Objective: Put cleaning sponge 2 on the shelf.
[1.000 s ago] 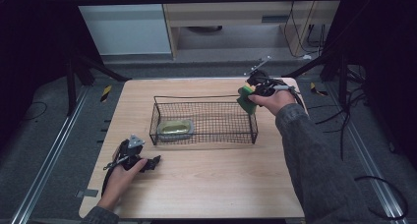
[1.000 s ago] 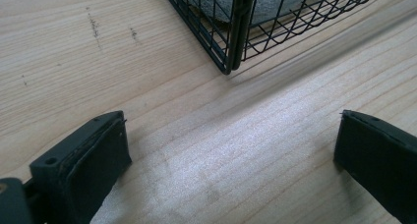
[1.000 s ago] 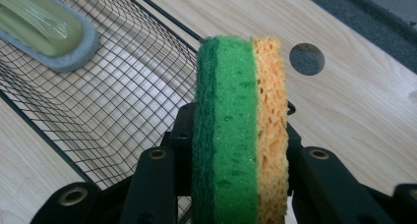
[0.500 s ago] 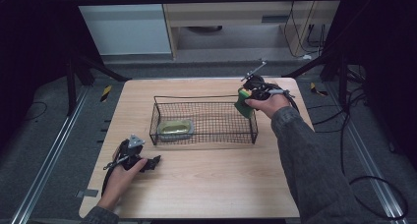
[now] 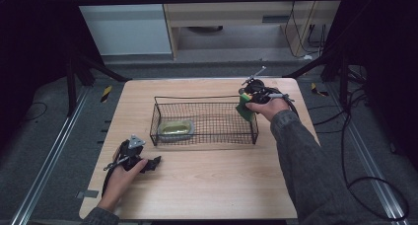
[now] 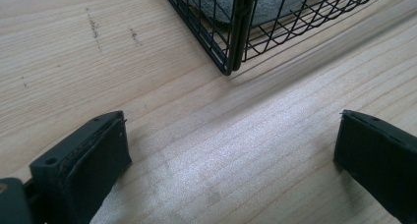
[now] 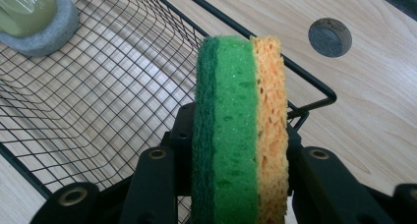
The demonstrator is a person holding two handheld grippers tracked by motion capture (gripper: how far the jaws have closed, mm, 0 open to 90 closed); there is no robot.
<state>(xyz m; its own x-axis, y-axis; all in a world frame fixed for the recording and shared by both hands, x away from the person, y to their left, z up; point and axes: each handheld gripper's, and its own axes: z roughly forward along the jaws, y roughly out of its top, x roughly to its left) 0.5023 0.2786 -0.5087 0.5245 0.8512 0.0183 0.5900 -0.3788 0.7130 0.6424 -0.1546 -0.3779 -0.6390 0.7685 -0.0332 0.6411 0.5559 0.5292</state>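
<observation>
Since a second ago, your right gripper point(image 5: 245, 106) has carried the sponge point(image 7: 241, 130) left over the basket's point(image 5: 204, 97) right edge. Soft, light; clamp its flat faces. Left gripper point(image 6: 231, 155) rests open.

Green-and-orange sponge point(image 7: 239, 130), black wire basket point(image 5: 204, 102), pale wood table point(image 5: 212, 185)

Left hand point(image 5: 121, 174) rests its black two-jaw left gripper point(image 5: 150, 163) low on the worktop, jaws spread wide with nothing between, while the sleeved right arm point(image 5: 300, 166) reaches forward, black right gripper point(image 5: 245, 105) jaws clamped on a green-and-yellow sponge point(image 7: 241, 135).
</observation>
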